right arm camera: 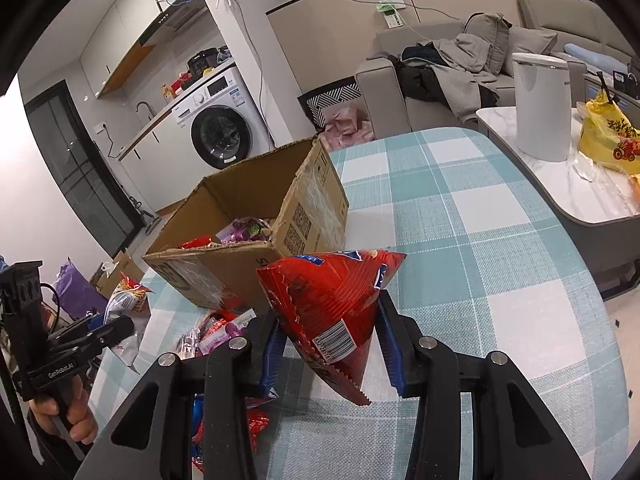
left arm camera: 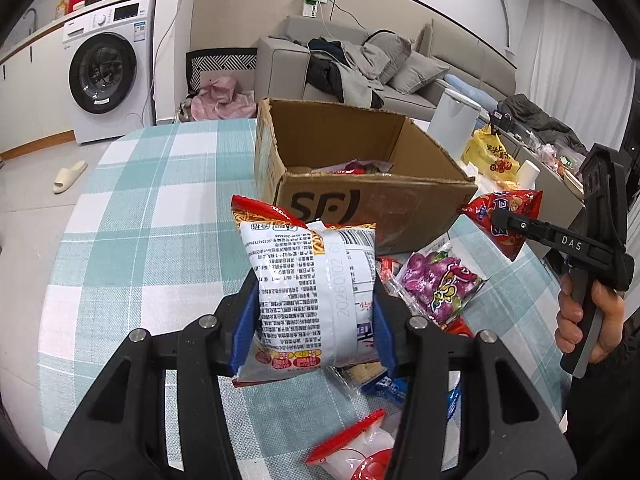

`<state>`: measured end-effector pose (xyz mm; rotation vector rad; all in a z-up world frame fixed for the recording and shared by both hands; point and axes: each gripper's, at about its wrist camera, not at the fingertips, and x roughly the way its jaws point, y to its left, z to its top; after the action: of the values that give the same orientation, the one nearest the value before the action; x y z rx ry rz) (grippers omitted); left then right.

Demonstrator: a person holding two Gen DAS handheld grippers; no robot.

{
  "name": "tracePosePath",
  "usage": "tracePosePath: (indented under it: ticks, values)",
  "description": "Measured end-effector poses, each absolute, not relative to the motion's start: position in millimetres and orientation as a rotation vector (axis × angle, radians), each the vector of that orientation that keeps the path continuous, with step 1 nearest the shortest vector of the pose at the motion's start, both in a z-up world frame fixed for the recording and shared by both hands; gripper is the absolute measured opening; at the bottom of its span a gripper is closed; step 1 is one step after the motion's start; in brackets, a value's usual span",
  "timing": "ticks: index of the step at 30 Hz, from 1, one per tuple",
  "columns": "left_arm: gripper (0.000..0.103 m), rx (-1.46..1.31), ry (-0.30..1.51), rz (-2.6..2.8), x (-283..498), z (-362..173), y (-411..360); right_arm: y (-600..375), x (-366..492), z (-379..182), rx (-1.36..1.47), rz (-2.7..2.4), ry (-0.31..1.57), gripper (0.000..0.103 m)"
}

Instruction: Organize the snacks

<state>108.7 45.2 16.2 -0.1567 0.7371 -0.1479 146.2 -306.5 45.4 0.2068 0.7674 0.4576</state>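
My left gripper (left arm camera: 314, 312) is shut on a white-backed noodle packet (left arm camera: 308, 280) with printed text, held above the checked tablecloth (left arm camera: 140, 240) just before the open cardboard box (left arm camera: 360, 196). My right gripper (right arm camera: 330, 340) is shut on a red snack bag (right arm camera: 332, 300) with a barcode, lifted near the box (right arm camera: 248, 232). The box holds a few snack packs. In the left wrist view the right gripper (left arm camera: 500, 216) shows at the right with its red bag (left arm camera: 508, 216). In the right wrist view the left gripper (right arm camera: 116, 324) shows at the far left with the noodle packet (right arm camera: 128, 296).
Loose snacks lie on the table before the box: a purple candy bag (left arm camera: 440, 280), a red-and-white pack (left arm camera: 352, 448) and others. A white canister (right arm camera: 542, 104) and a yellow bag (right arm camera: 608, 136) stand on a side table. A sofa and washing machine are behind.
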Motion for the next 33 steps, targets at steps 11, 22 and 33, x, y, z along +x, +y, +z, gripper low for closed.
tracePosePath:
  ticks: [11,22,33]
  values:
    - [0.047,-0.142,0.666,-0.134,98,40,42,-305,138,65,0.208,0.483,0.715,0.043]
    - [0.047,-0.140,0.635,-0.129,89,53,37,-291,129,75,0.185,0.526,0.688,0.043]
    - [0.047,-0.130,0.606,-0.128,93,71,28,-276,127,85,0.162,0.568,0.660,0.043]
